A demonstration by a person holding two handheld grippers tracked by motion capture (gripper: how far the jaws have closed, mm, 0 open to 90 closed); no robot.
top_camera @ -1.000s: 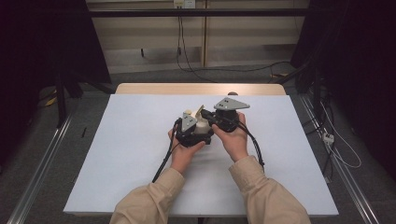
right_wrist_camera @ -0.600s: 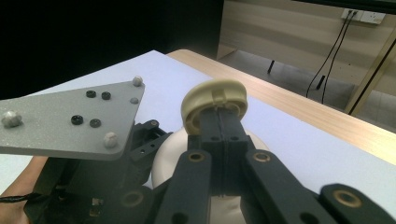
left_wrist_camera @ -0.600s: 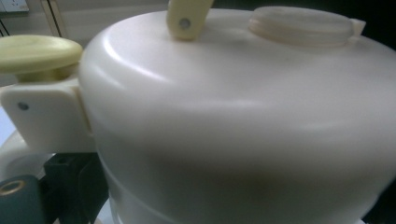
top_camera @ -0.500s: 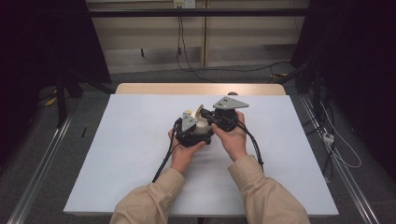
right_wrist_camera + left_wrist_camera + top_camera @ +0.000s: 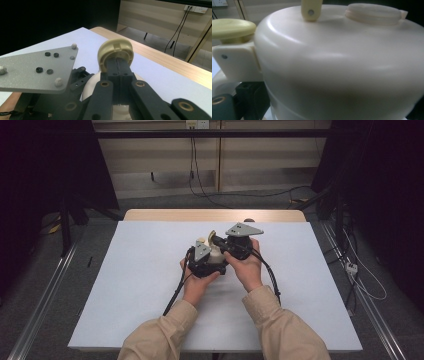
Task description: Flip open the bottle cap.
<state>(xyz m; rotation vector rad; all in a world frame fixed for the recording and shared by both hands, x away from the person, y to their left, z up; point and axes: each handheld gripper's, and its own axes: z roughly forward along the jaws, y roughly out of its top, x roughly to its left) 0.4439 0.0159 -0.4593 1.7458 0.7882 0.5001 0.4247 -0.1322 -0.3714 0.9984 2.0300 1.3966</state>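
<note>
A cream-white plastic container sits between both grippers at the middle of the table. It is close up in the left gripper view, where its domed body has a threaded opening on top and a yellow knob at its side. My left gripper grips the container's body; its pads are hidden behind it. My right gripper is shut on the rim of a round yellow cap, raised above the container, also seen as the yellow cap in the high view.
The white table sheet lies over a wooden tabletop. Black cables trail from the grippers toward the person. The left gripper's grey plate is close beside the right jaws. Floor rails and cords run beside the table.
</note>
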